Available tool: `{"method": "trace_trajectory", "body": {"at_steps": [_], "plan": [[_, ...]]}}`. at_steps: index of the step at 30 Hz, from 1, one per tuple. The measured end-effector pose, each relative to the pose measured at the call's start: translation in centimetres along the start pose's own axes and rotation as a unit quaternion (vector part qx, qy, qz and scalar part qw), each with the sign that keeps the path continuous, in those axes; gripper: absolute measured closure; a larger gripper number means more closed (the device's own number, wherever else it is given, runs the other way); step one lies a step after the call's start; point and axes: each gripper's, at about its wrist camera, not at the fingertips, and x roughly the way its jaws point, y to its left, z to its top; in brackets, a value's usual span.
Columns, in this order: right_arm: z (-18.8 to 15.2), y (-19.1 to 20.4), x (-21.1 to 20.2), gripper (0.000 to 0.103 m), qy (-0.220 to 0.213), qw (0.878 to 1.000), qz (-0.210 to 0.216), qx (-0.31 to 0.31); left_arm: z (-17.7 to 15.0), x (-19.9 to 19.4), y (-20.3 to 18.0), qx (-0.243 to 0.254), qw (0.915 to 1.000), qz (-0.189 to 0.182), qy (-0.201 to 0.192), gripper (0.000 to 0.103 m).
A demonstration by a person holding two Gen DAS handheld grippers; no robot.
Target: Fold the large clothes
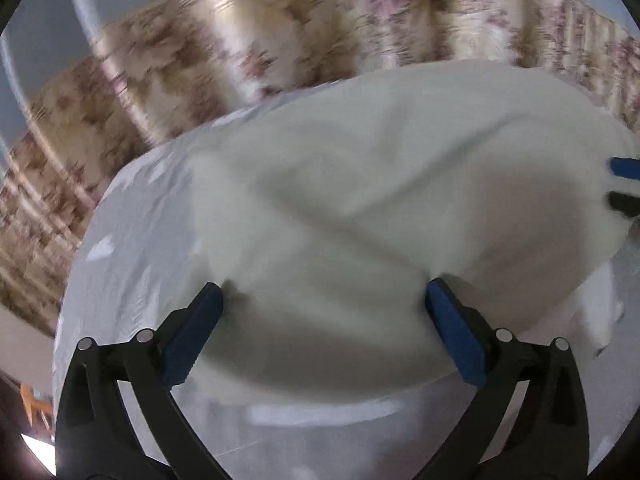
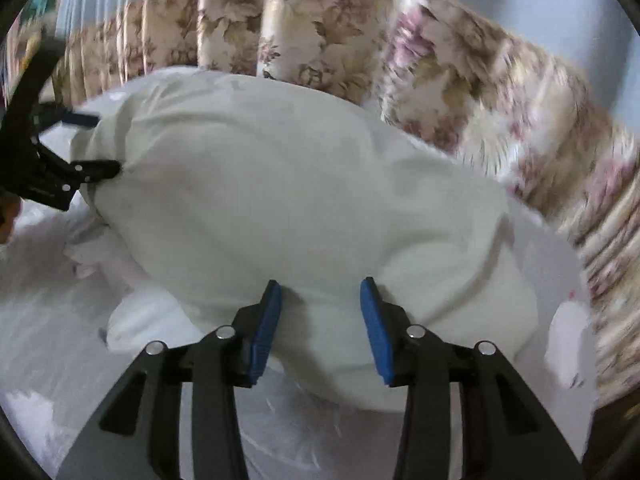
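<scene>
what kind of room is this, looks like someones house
Probably a home living room: a floral upholstered sofa runs behind a table under a white cloth, where a cream garment lies between the open left gripper and right gripper.

No lettering, label, brand, number or sign can be read in either wrist view; motion blur smears the surfaces, and a faint pale mark on the left gripper (image 2: 60, 164) body is too small to make out

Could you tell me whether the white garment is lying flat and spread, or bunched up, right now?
Bunched up: the white garment bulges in a rounded, wrinkled heap on the white-covered table, not flat. Whether it is partly folded, cannot tell.
</scene>
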Motion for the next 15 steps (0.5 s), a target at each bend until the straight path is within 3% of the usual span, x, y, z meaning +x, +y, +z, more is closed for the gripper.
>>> {"method": "trace_trajectory", "body": {"at_steps": [2, 3, 7, 9, 10, 12, 15], "plan": [[-0.6, -0.8, -0.3, 0.059, 0.009, 0.999, -0.032, -0.002, -0.8, 0.1, 1.5, -0.024, 0.9992, -0.028, 0.015, 0.003], [-1.0, -1.6, -0.5, 0.059, 0.013, 0.999, -0.026, 0.014, -0.9, -0.1, 1.7, -0.028, 0.9989, -0.033, 0.019, 0.003], [-1.6, -5.6, -2.4, 0.054, 0.006, 0.99, 0.061, 0.127, -0.5, -2.3, 0.1, -0.011, 0.9997, -0.006, 0.018, 0.003], [-1.3, -8.1, -4.6, 0.026, -0.025, 0.98, 0.081, 0.178, 0.7, -4.5, -0.7, -0.014, 0.9991, -0.039, 0.004, 0.003], [-1.1, -9.4, -5.4, 0.023, -0.038, 0.975, 0.089, 0.202, 1.3, -5.0, -0.9, -0.016, 0.9988, -0.046, -0.001, 0.003], [-0.8, -12.1, -6.5, 0.022, -0.056, 0.963, 0.092, 0.247, 3.0, -6.5, -2.1, -0.013, 0.9982, -0.056, -0.016, 0.003], [-1.0, -14.9, -5.8, 0.021, -0.047, 0.952, 0.089, 0.29, 5.2, -6.7, -4.1, -0.012, 0.998, -0.057, -0.026, 0.003]]}}
